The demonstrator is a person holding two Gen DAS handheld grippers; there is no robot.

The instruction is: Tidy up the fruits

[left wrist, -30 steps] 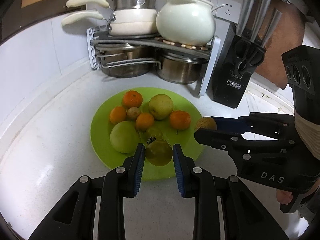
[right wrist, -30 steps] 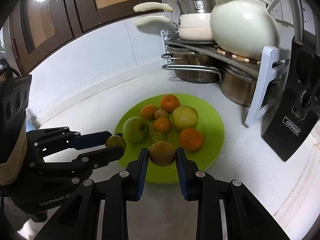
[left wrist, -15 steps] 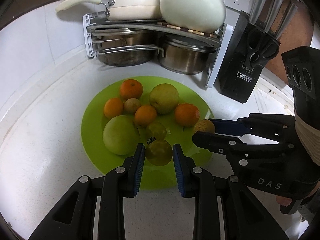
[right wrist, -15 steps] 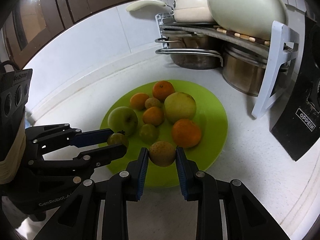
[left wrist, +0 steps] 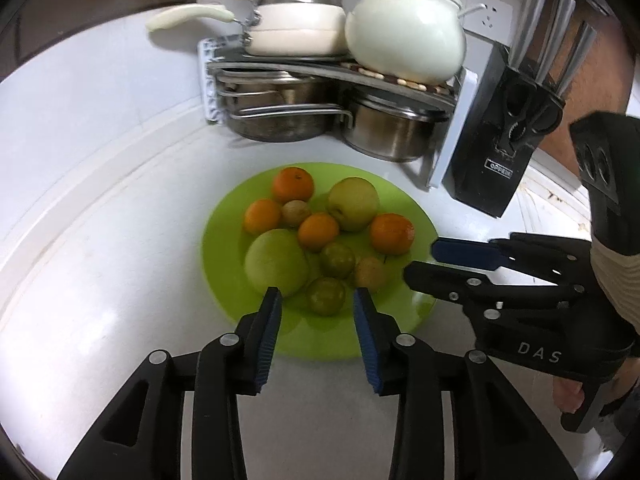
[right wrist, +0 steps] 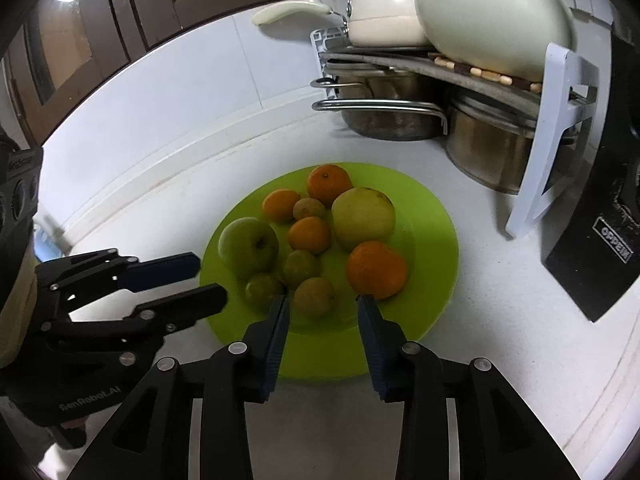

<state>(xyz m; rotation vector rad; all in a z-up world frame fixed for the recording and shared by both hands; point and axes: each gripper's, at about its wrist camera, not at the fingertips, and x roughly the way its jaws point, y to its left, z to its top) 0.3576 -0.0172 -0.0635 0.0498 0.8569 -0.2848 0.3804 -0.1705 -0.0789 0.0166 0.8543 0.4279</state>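
A lime green plate (left wrist: 224, 240) (right wrist: 432, 216) holds several fruits: oranges, two large green apples and small greenish and brown fruits. My left gripper (left wrist: 317, 304) is open, and a small dark green fruit (left wrist: 326, 295) lies on the plate between and just beyond its fingertips. My right gripper (right wrist: 323, 305) is open, and a small brown fruit (right wrist: 315, 296) lies on the plate between its fingertips. The right gripper also shows in the left wrist view (left wrist: 424, 260), and the left gripper in the right wrist view (right wrist: 208, 280).
A rack (left wrist: 452, 120) with steel pots, a white pan and a white pot (left wrist: 404, 36) stands behind the plate. A black knife block (left wrist: 496, 160) is at the right. The white counter (left wrist: 100, 280) runs to a tiled wall on the left.
Both grippers have opened and let go of their fruits, which now lie on the plate's near part. Both grippers have drawn back a little.
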